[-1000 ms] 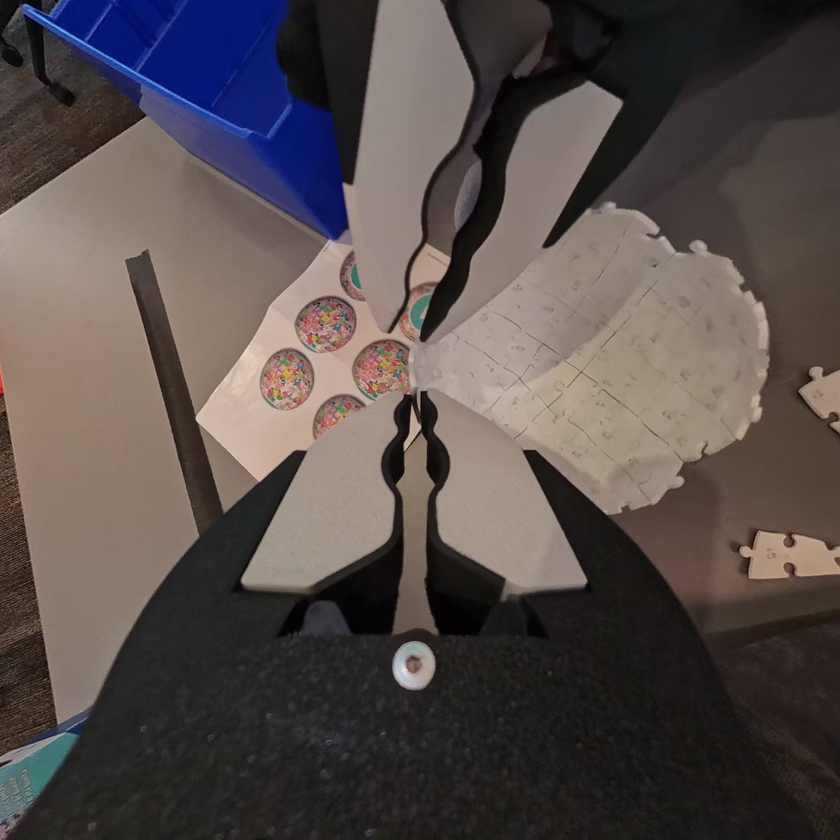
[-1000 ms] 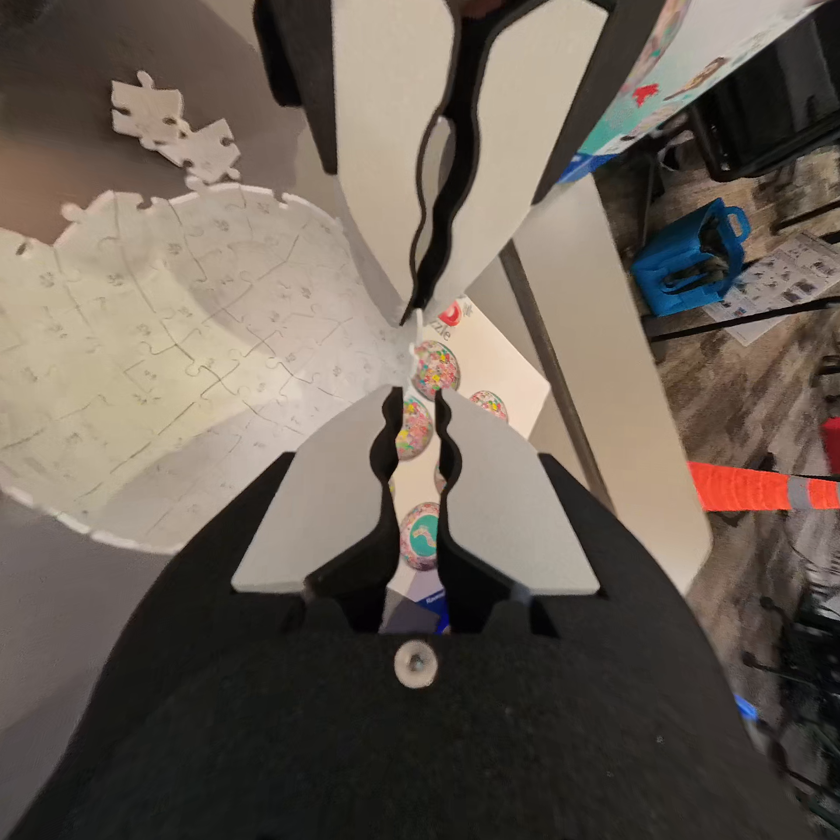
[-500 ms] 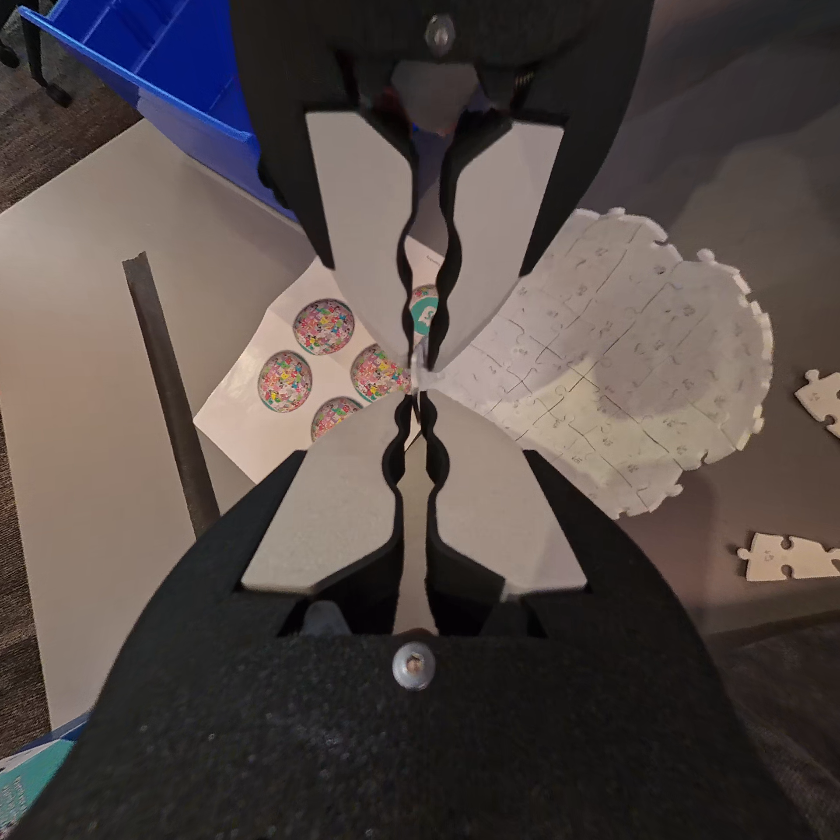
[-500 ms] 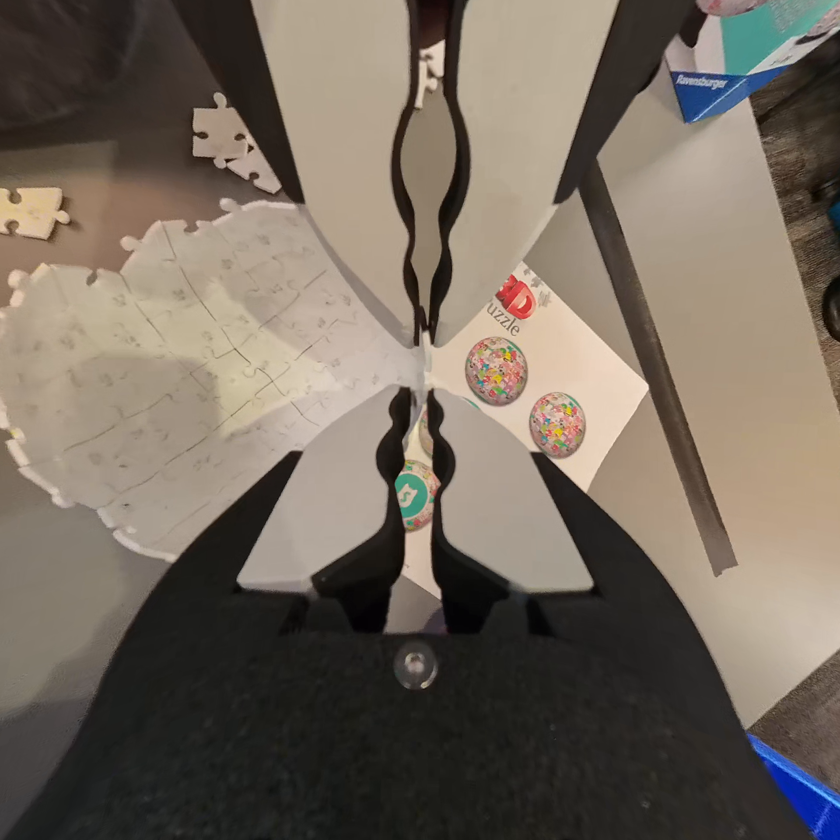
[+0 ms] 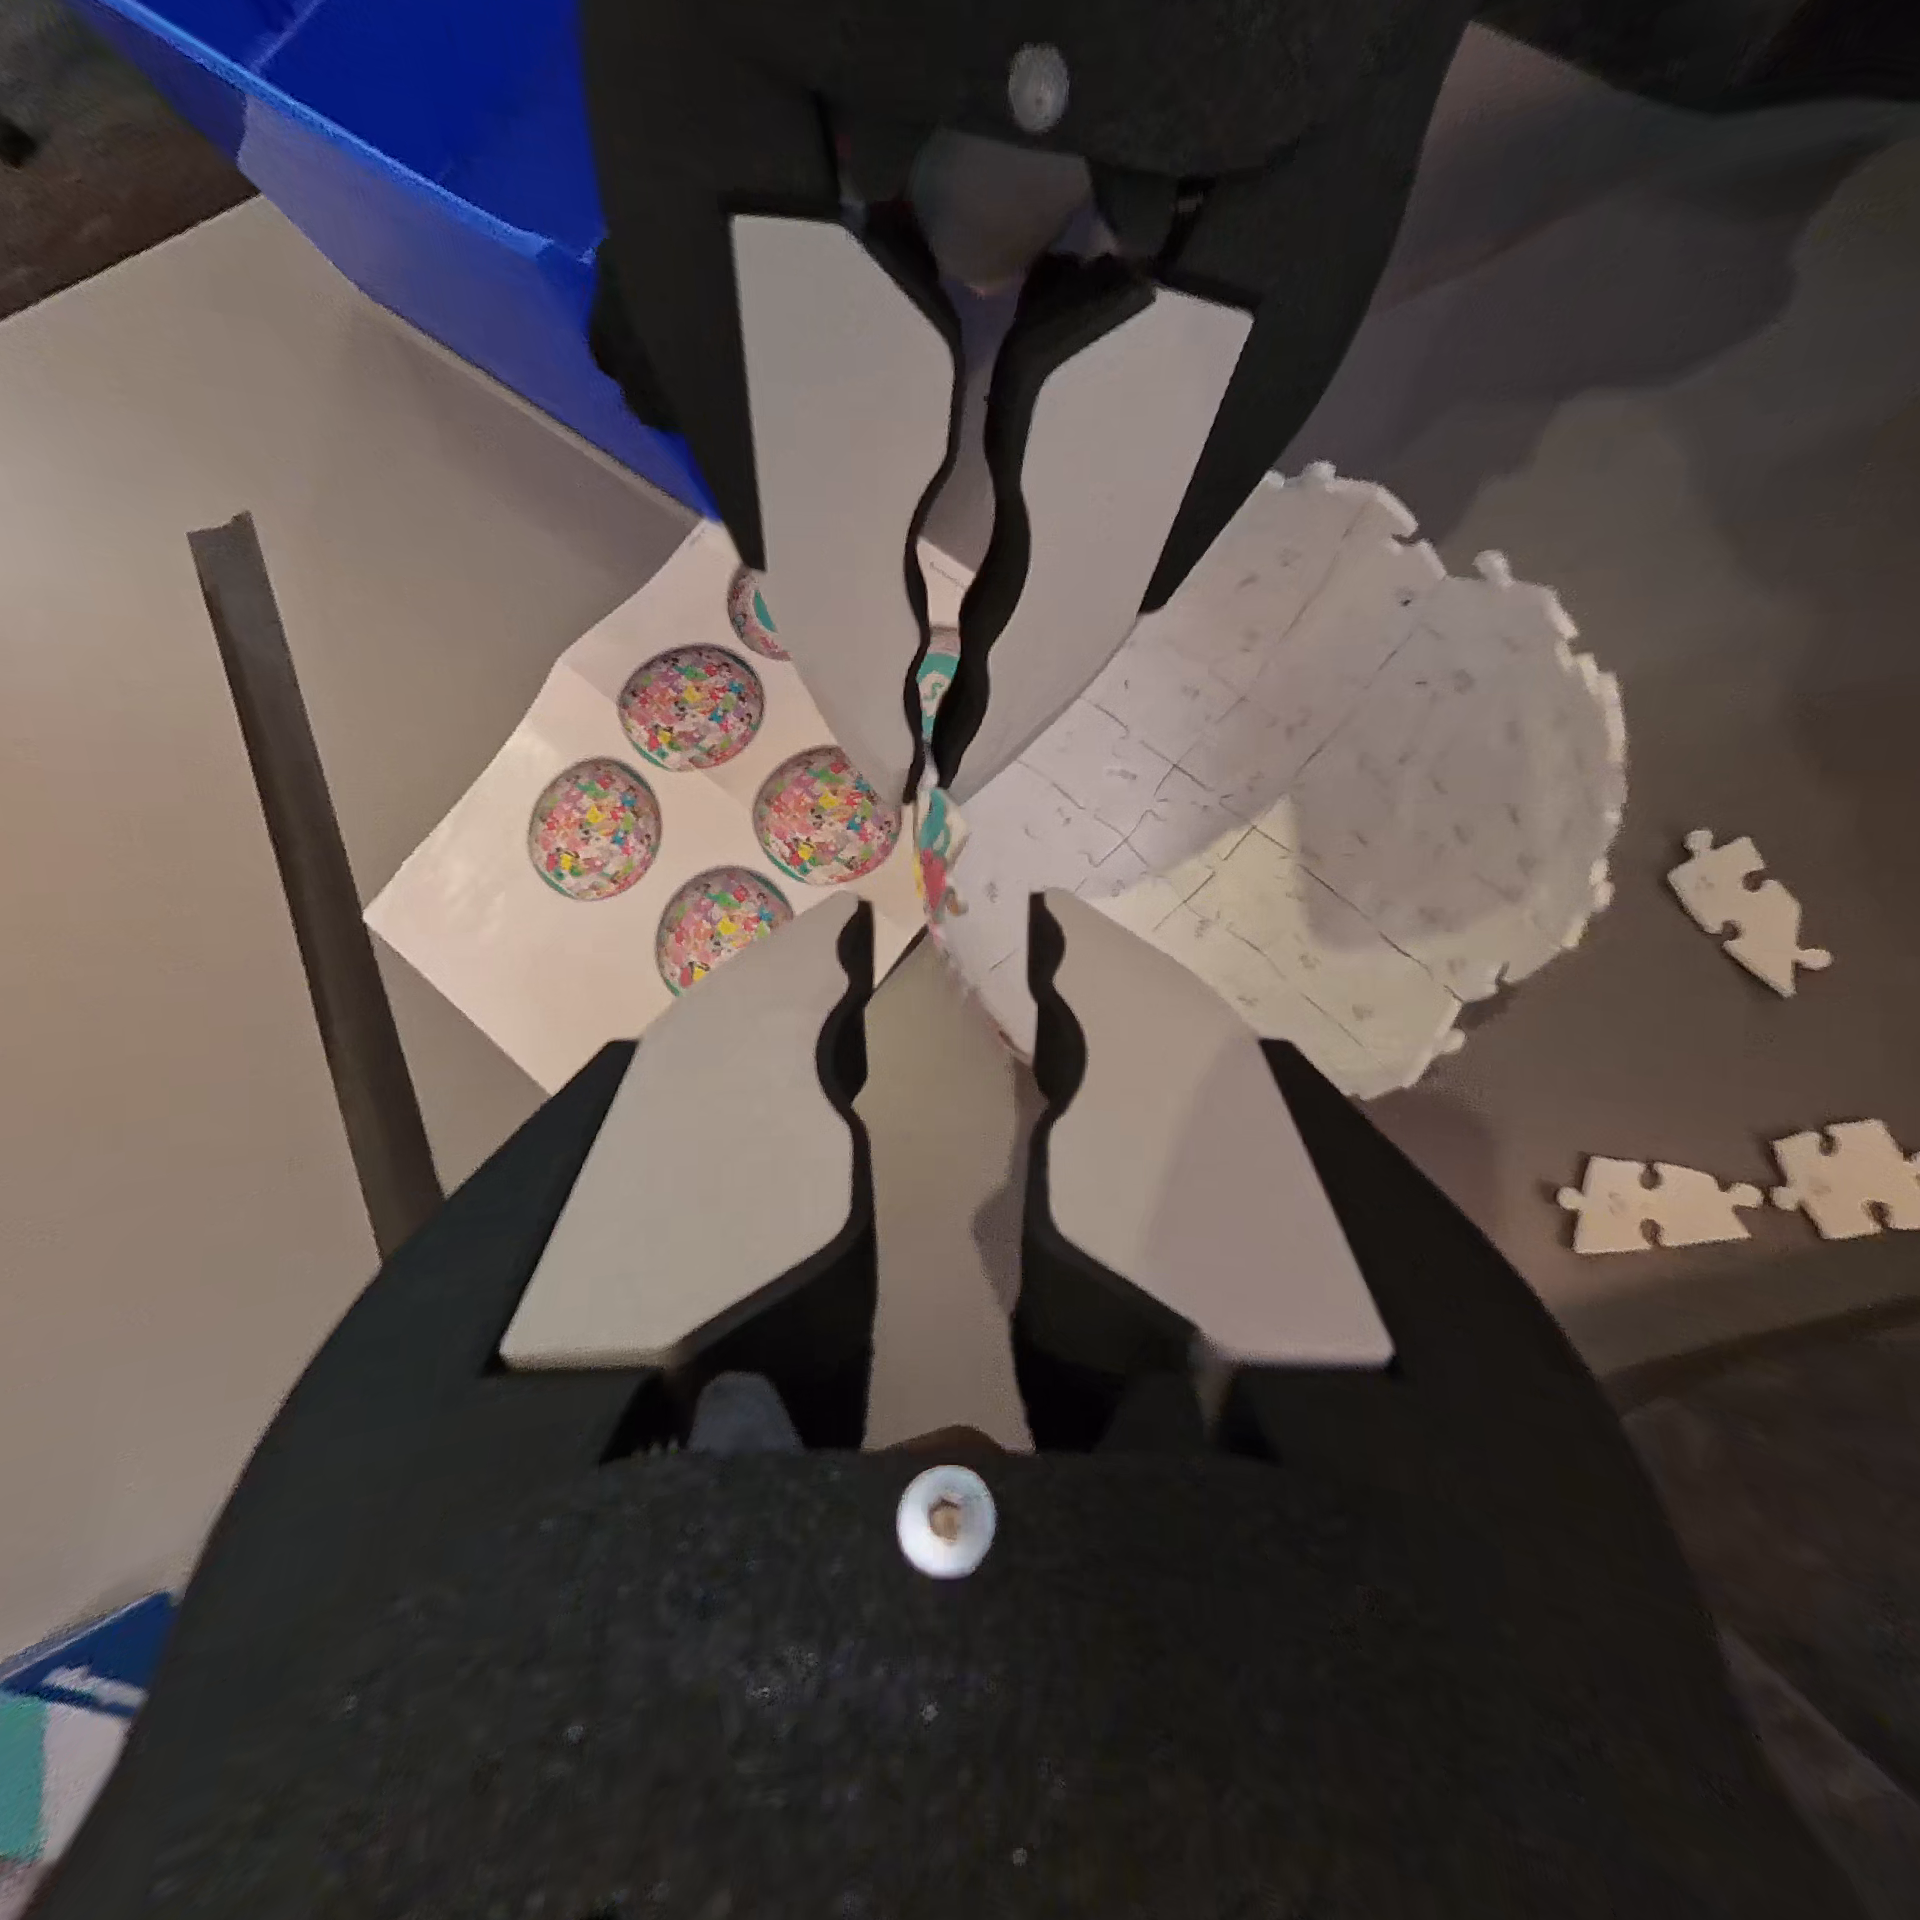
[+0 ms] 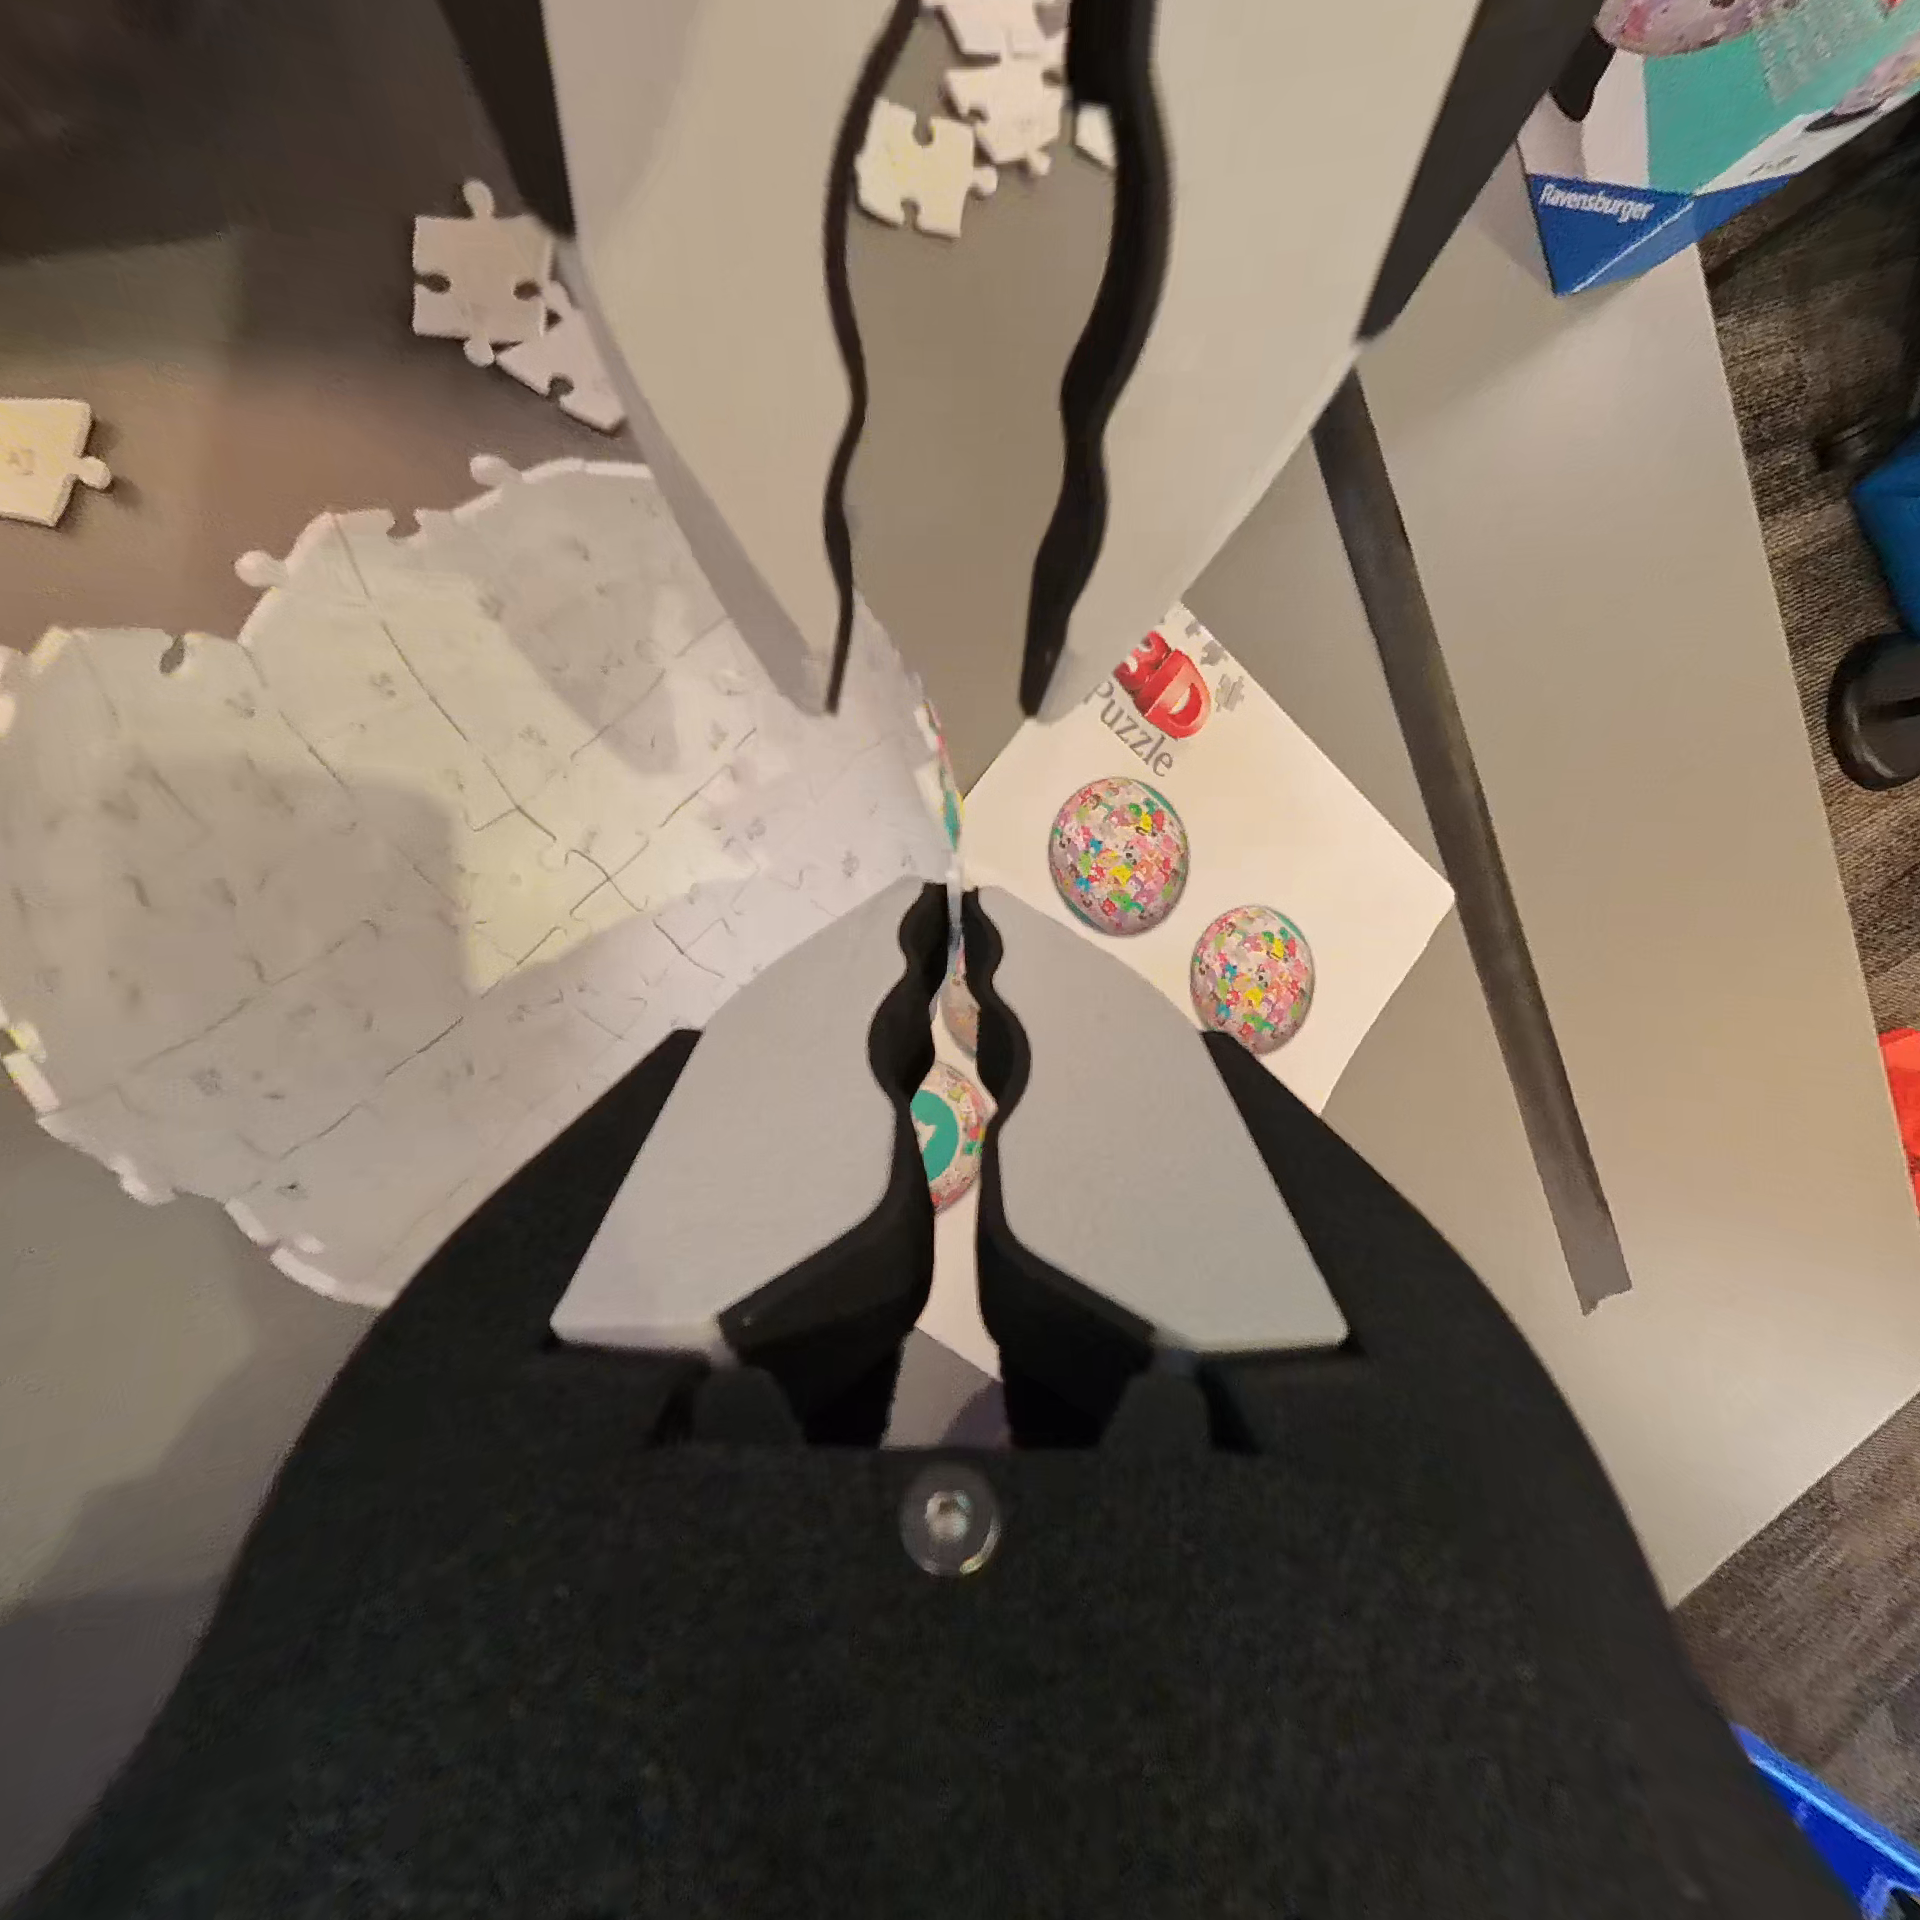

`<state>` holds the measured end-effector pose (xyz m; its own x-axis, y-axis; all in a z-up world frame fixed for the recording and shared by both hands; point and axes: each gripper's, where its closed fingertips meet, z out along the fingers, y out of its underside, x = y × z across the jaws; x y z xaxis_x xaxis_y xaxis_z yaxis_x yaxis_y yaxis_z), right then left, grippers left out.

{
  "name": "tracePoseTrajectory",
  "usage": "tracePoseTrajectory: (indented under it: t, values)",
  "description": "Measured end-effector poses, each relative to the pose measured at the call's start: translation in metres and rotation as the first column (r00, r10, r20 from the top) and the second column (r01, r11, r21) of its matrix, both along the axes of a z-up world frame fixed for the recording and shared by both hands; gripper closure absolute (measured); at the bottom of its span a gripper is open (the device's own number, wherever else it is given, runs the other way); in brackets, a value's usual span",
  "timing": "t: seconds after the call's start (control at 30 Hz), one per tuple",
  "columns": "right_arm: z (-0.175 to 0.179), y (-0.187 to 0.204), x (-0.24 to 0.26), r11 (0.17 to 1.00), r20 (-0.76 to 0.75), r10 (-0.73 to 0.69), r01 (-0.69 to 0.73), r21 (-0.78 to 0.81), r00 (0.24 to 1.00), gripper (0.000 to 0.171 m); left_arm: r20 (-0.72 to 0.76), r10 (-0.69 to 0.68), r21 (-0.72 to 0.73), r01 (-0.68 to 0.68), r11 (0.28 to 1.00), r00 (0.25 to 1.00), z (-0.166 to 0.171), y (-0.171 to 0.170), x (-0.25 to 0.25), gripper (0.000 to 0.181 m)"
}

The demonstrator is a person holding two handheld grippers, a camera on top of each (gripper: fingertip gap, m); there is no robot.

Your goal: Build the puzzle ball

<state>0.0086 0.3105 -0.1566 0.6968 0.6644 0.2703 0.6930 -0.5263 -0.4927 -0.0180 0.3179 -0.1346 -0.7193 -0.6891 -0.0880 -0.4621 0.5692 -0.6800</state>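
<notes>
The partly built puzzle ball (image 5: 1351,779) is a curved white shell lying open side up on the dark table; it also shows in the right wrist view (image 6: 364,831). My right gripper (image 6: 954,896) is shut on the shell's rim, where the coloured outer face shows. In the left wrist view it (image 5: 930,784) comes in from the top. My left gripper (image 5: 948,902) is open, its fingers standing either side of the same rim without touching it. It shows at the top of the right wrist view (image 6: 930,707).
Loose white pieces (image 5: 1745,914) (image 5: 1652,1205) (image 6: 488,281) lie on the table beside the shell. A sheet printed with ball pictures (image 5: 644,821) (image 6: 1247,831) lies under the grippers. A blue bin (image 5: 416,156), a black strip (image 5: 301,831) and the puzzle box (image 6: 1714,125) stand around. The grippers are tip to tip, or close to it.
My left gripper has opened and let go of the shell's rim. My right gripper has swung to face it head on and keeps its hold on the rim.
</notes>
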Motion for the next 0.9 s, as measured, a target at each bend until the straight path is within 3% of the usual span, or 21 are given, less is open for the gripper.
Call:
tracePoseTrajectory:
  t: [0.13, 0.27, 0.33, 0.4, 0.53, 0.9]
  values:
    - [0.0, 0.001, 0.0, 1.0, 0.006, 0.003, -0.003, 0.005, 1.0, 0.169, 0.009, 0.008, -0.194, -0.006, 0.981, 1.0, 0.014, 0.009, -0.005, 0.15]
    - [0.0, 0.001, 0.0, 1.0, 0.025, 0.01, -0.011, 0.016, 1.0, 0.169, -0.021, 0.03, -0.504, -0.037, 0.863, 0.999, 0.026, 0.023, 0.002, 0.167]
    - [0.0, 0.001, 0.001, 1.0, 0.042, 0.018, -0.019, 0.024, 0.999, 0.168, -0.08, 0.083, -0.576, -0.114, 0.809, 0.993, 0.014, 0.034, 0.015, 0.181]
    - [0.0, 0.002, 0.001, 0.999, 0.064, 0.024, -0.026, 0.033, 0.998, 0.168, -0.172, 0.092, -0.552, -0.173, 0.816, 0.981, -0.014, 0.033, 0.024, 0.181]
    - [0.0, 0.002, 0.002, 0.998, 0.087, 0.035, -0.039, 0.042, 0.996, 0.168, -0.252, 0.048, -0.396, -0.148, 0.906, 0.967, -0.054, 0.012, 0.028, 0.181]
    - [0.0, 0.005, 0.004, 0.995, 0.153, 0.078, -0.087, 0.053, 0.985, 0.168, -0.294, -0.059, -0.389, -0.063, 0.919, 0.954, -0.065, -0.008, 0.041, 0.181]
